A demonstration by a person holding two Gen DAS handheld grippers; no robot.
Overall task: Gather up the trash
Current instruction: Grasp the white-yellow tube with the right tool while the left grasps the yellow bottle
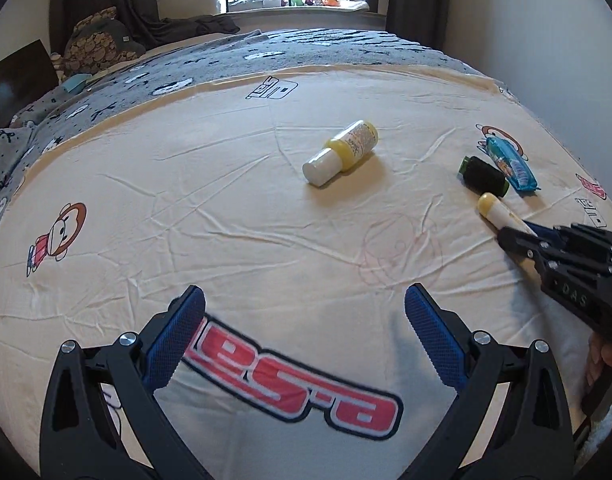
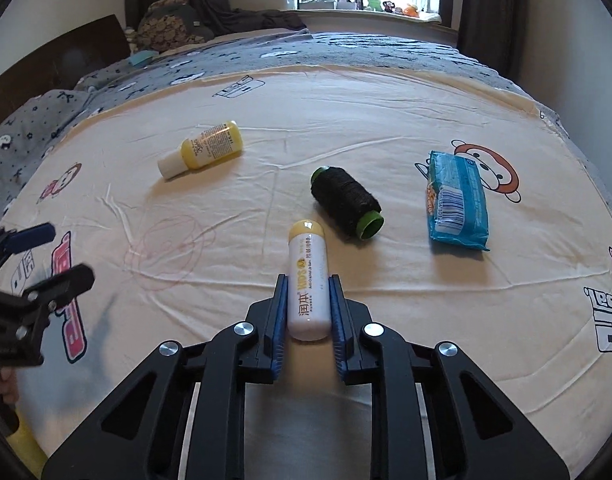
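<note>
Four items lay on the bed. My right gripper had clamped the white tube, its cap near the thread spool; I judged lifting came next. My left gripper hung open and empty. No trash container was visible; tube's text too small to read.

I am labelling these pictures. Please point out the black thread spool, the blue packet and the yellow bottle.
black thread spool [image 2: 346, 204], right wrist view, on the wound thread.
blue packet [image 2: 458, 200], right wrist view, on the wrapper's middle near the barcode.
yellow bottle [image 1: 350, 148], left wrist view, on the yellow body.
</note>
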